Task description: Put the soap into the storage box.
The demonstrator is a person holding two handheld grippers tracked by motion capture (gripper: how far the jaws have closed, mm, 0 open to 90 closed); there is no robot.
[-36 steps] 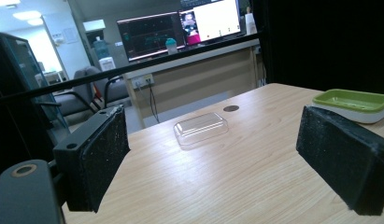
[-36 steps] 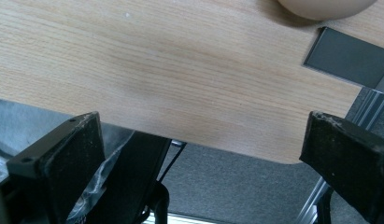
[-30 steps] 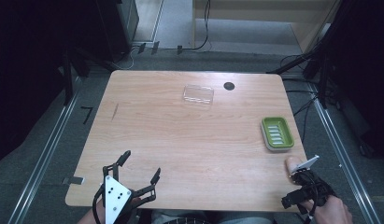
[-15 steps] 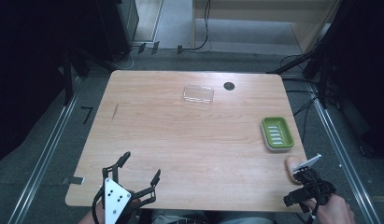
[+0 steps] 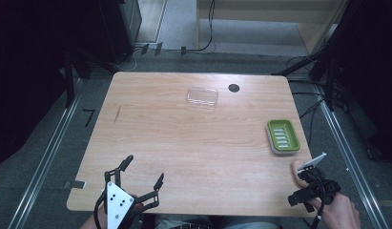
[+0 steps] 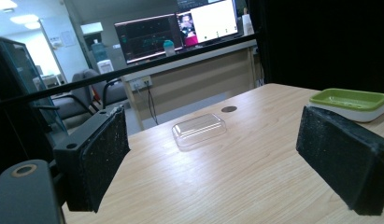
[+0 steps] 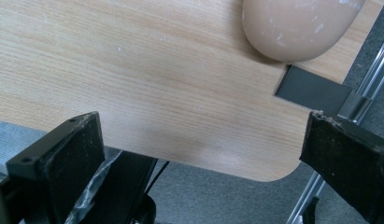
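Both grippers hang at the table's near edge with jaws spread wide: the left gripper (image 5: 142,172) empty, the right gripper (image 7: 203,154) just short of a pinkish soap bar (image 7: 299,25).

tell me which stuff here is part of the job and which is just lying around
Likely in the job:
right gripper, jaws open
pinkish soap bar just ahead of it
green soap dish

Lying about:
clear plastic lid
left gripper, open, idle

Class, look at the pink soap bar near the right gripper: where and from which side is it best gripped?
Probably grip the soap bar across its narrow sides, coming from above. It lies flat by the table edge, rounded and smooth, so the open right gripper fingers should straddle its middle.
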